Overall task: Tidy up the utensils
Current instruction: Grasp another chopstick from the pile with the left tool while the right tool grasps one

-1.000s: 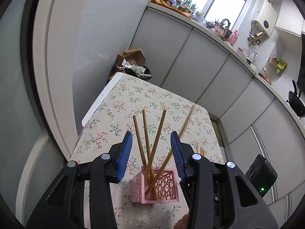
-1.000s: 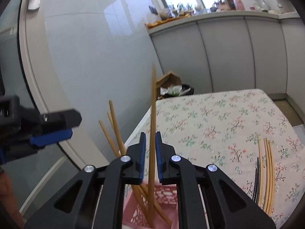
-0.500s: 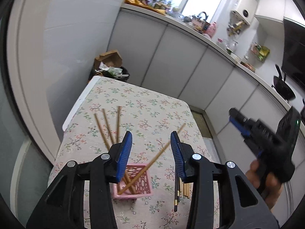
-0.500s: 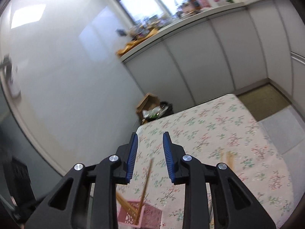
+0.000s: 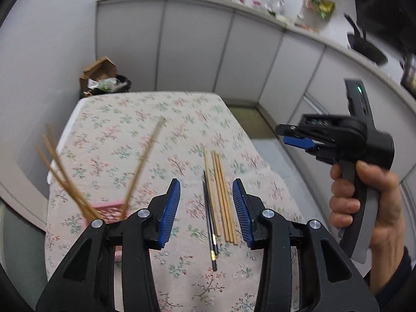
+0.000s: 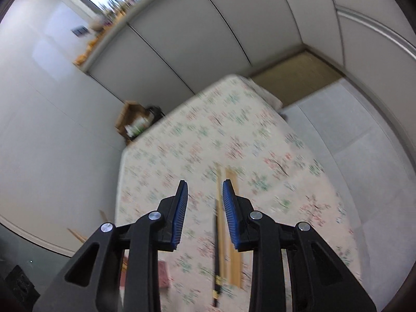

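A pink lattice holder stands at the table's left with several wooden chopsticks leaning in it. Several loose wooden chopsticks and a black pair lie on the floral tablecloth. My left gripper is open and empty above the loose chopsticks. My right gripper is open and empty, high over the same wooden and black chopsticks. The right gripper also shows in the left wrist view, held in a hand at the right. The holder's corner peeks behind the right gripper's left finger.
A bin with cardboard and rubbish stands beyond the table's far left corner. White cabinets under a cluttered counter run along the back and right. A white wall borders the table's left side.
My right gripper let go of a wooden chopstick in the holder, opened, and lifted away to the right over the loose chopsticks. My left gripper swung right from the holder.
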